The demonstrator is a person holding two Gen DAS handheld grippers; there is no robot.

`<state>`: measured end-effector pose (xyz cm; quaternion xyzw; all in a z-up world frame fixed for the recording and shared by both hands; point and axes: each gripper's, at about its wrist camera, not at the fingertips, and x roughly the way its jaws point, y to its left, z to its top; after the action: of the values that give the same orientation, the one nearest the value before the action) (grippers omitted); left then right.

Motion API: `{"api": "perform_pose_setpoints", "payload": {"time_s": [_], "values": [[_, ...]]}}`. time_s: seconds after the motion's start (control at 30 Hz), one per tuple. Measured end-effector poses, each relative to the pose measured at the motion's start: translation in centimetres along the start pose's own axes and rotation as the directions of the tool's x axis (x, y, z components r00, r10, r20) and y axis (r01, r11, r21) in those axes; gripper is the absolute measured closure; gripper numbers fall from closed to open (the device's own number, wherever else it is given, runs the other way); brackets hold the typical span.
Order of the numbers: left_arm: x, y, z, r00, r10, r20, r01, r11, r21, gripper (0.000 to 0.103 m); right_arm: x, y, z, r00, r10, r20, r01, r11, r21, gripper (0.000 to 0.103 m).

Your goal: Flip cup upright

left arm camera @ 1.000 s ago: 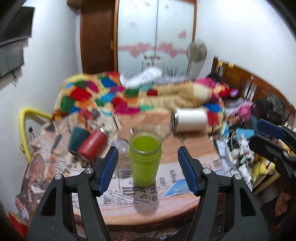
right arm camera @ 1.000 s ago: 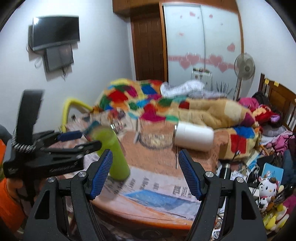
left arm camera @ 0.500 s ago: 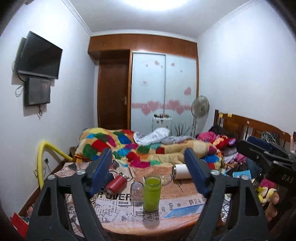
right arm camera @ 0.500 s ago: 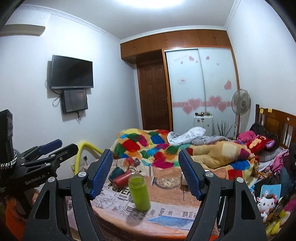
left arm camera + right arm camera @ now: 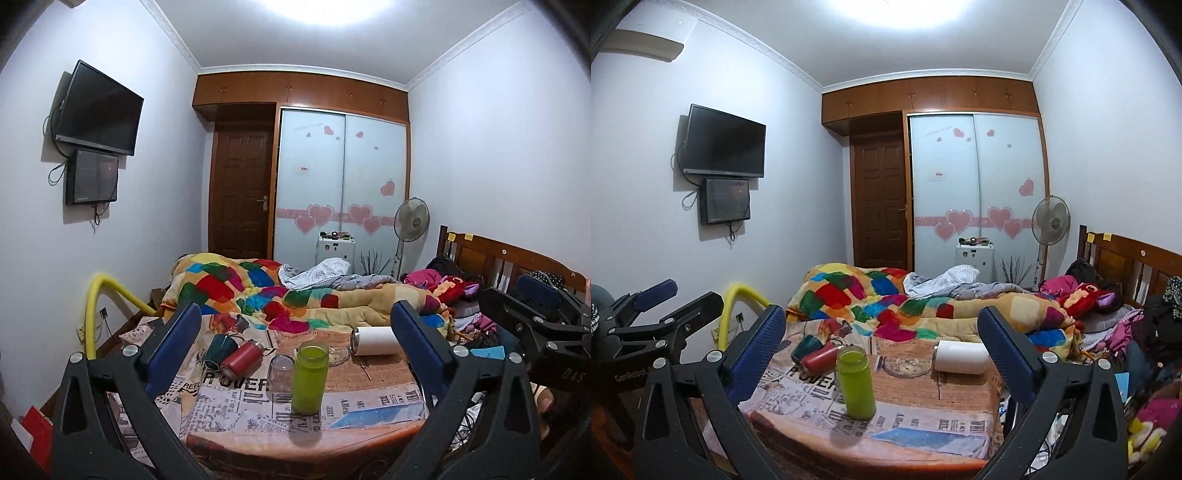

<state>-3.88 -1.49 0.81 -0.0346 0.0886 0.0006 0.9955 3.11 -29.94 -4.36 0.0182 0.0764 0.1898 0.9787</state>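
A green cup (image 5: 308, 377) stands upright, mouth up, on the newspaper-covered table (image 5: 258, 413); it also shows in the right wrist view (image 5: 855, 382). My left gripper (image 5: 295, 347) is open and empty, well back from the cup and above the table's near edge. My right gripper (image 5: 882, 347) is open and empty, also held back from the table. Each gripper shows at the edge of the other's view.
On the table lie a white cup (image 5: 375, 335) on its side, a red cup (image 5: 240, 357) and a dark green cup (image 5: 219, 347) on their sides, an upside-down clear glass (image 5: 280, 373) and a glass dish (image 5: 908, 366). A bed with a patchwork quilt (image 5: 258, 288) lies behind.
Both grippers have pulled back and up from the table, so the green cup looks smaller and farther. The green cup stands upright and stays in place.
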Motion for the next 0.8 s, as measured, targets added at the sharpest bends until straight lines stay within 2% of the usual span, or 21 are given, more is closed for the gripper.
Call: {"api": "perform_pose_setpoints", "payload": {"time_s": [0.8], "values": [[0.33,0.27,-0.40,1.000,0.001,-0.005,-0.001,1.000,0.002,0.000,-0.35,0.01,-0.63,1.000,0.011,-0.019,-0.011,1.000,-0.005,0.000]]}}
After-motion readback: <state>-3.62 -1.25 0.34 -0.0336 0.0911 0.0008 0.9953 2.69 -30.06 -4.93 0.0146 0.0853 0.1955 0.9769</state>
